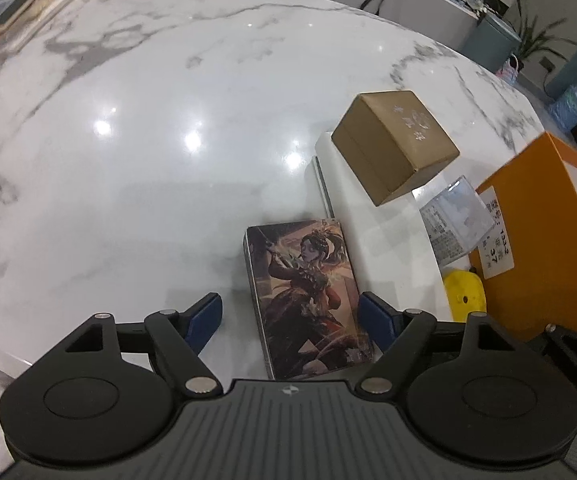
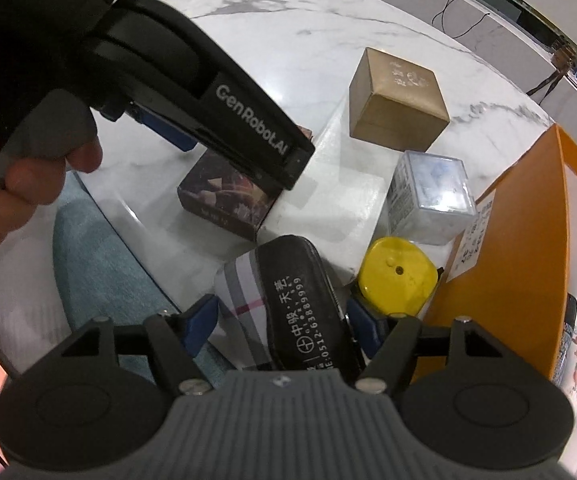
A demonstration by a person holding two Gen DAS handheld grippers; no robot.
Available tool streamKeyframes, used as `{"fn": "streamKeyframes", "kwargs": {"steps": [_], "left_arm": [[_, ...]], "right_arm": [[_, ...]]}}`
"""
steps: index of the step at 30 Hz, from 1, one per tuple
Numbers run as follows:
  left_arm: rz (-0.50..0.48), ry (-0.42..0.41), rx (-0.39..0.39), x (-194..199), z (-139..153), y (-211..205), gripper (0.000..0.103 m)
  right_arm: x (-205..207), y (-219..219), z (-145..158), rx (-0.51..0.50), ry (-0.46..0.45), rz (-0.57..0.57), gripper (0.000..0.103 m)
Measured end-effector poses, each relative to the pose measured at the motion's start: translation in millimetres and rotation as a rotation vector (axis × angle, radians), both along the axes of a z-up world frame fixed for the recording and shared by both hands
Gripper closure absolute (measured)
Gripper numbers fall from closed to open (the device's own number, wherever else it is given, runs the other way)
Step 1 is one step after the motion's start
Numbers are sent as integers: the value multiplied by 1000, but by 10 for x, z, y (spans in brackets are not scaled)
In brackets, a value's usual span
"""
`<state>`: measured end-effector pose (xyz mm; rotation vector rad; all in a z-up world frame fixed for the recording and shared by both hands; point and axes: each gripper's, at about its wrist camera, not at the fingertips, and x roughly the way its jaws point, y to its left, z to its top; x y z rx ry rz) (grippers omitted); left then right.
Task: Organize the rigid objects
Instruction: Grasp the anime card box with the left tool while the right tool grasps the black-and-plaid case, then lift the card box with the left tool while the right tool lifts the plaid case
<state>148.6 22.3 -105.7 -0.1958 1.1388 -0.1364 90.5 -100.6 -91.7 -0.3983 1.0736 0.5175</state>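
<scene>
My left gripper (image 1: pixel 290 318) is open around an illustrated card box (image 1: pixel 308 296) that lies on the marble table; the right pad is at its edge, the left pad stands apart. The same box (image 2: pixel 228 196) shows under the left gripper body (image 2: pixel 208 92) in the right wrist view. My right gripper (image 2: pixel 282 322) is shut on a black case with white print and a plaid side (image 2: pixel 304 304). A brown cardboard box (image 1: pixel 394 144) (image 2: pixel 398 100) sits on a flat white box (image 1: pixel 384 248) (image 2: pixel 328 200).
A clear plastic box (image 2: pixel 432 196) (image 1: pixel 456 220) and a yellow die-like block (image 2: pixel 398 276) (image 1: pixel 464 294) lie by an orange box (image 2: pixel 500 248) (image 1: pixel 544 248) at the right. Marble table (image 1: pixel 168 140) spreads to the left. Books lie at the far edge.
</scene>
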Motion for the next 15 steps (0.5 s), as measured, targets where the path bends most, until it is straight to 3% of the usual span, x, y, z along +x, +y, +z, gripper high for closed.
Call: {"fn": "streamKeyframes", "kwargs": {"steps": [2, 15], "left_arm": [[-16, 7, -9, 2, -29, -4, 10], [-95, 15, 151, -83, 93, -28, 18]], "right_arm": [[4, -3, 7, 8, 0, -8, 33], [63, -19, 68, 52, -4, -68, 40]]}}
